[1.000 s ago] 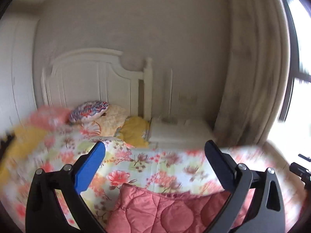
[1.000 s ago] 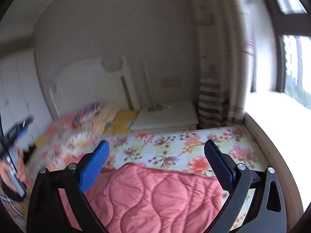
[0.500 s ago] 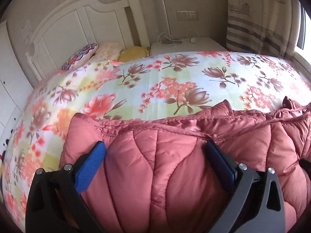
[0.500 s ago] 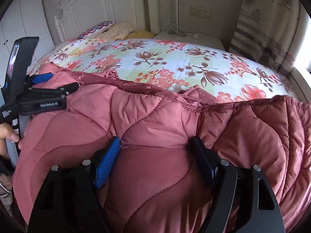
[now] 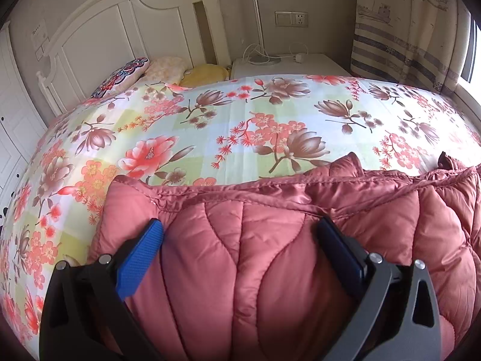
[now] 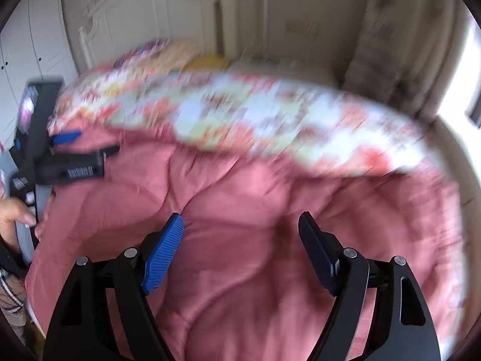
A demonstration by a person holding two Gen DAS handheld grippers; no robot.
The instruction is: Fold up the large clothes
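Floral bedspread (image 5: 240,114) under puffy quilted pink coat (image 5: 270,255): soft, slippery, bulky; left gripper (image 5: 240,240) and right gripper (image 6: 240,234) both gape, holding nothing; best pinched at hem seam.

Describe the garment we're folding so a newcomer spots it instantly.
Find the bed with the flowered sheet under the white headboard. On its near edge lies the quilted jacket: puffy, salmon pink, plain with curved stitching, unlike the flowery sheet and patterned pillows.
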